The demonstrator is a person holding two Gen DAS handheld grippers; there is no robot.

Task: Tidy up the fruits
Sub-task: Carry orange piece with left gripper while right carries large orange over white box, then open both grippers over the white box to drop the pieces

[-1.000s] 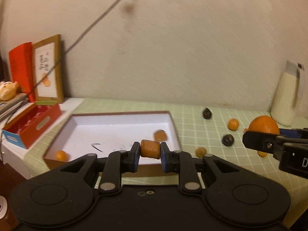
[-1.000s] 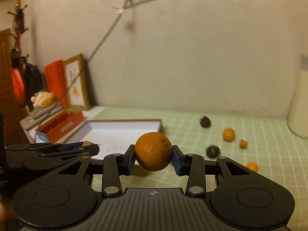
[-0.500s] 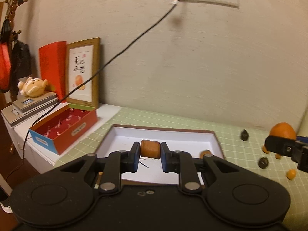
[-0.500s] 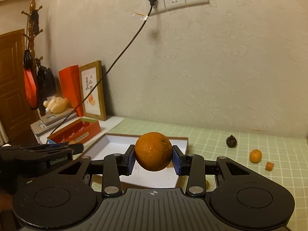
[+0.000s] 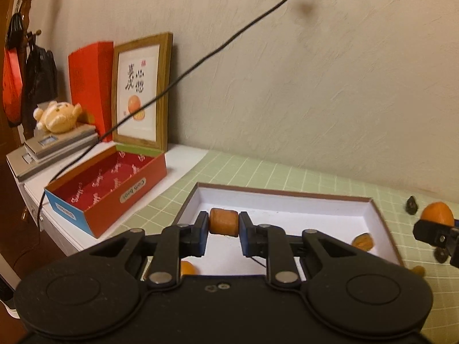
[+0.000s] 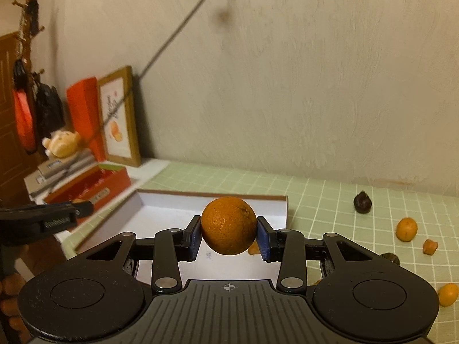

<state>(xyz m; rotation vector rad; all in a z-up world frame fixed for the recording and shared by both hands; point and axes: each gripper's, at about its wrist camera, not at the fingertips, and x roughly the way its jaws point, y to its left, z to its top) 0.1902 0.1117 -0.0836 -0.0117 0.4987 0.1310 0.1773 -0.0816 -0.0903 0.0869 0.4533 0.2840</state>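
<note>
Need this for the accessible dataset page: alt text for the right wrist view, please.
The right gripper holds a round orange between its jaws, above a white shallow box on a green checked tablecloth. Small orange and dark fruits lie scattered on the cloth to the right; the left gripper pokes in from the left edge.

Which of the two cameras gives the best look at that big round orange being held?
The right wrist view: the orange sits dead centre, clamped in the right gripper, with its dimpled peel sharp. The left wrist view shows only its top at the right edge, behind that gripper's black finger.
</note>
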